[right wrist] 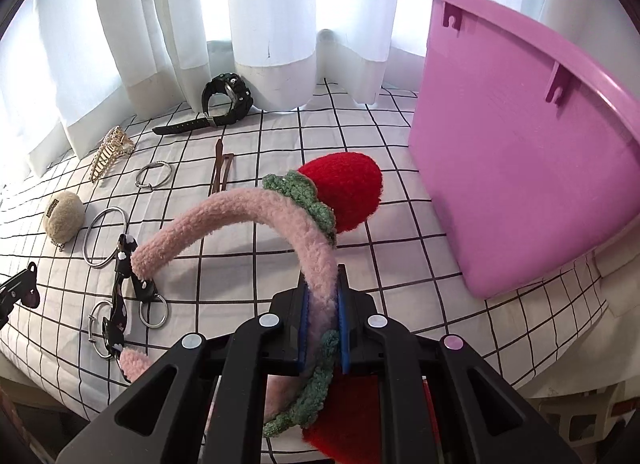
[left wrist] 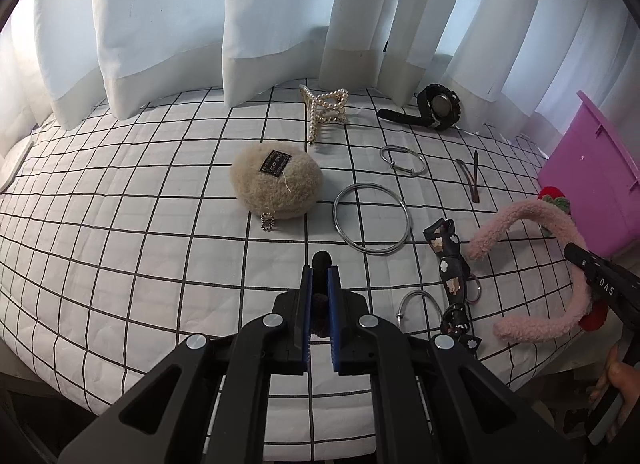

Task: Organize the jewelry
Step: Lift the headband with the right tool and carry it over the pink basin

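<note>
My right gripper [right wrist: 323, 296] is shut on a fluffy pink headband [right wrist: 240, 215] with red strawberry ears [right wrist: 344, 187], held above the checked bedspread; it also shows in the left wrist view [left wrist: 532, 223]. A pink plastic bin [right wrist: 516, 135] stands to its right. My left gripper [left wrist: 321, 276] is shut on a small dark hair clip [left wrist: 321, 260], low over the bedspread. Ahead lie a large silver bangle [left wrist: 372, 219], a fuzzy beige pouch [left wrist: 276, 183], a pearl claw clip [left wrist: 324, 107] and a black watch [left wrist: 432, 107].
A smaller bangle [left wrist: 402, 159], brown hair pins [left wrist: 472, 179], a black patterned strap with rings [left wrist: 452, 280] and another open bangle [left wrist: 420, 304] lie on the bedspread [left wrist: 140, 223]. White curtains [left wrist: 240, 23] hang behind. The bed edge is near the bottom.
</note>
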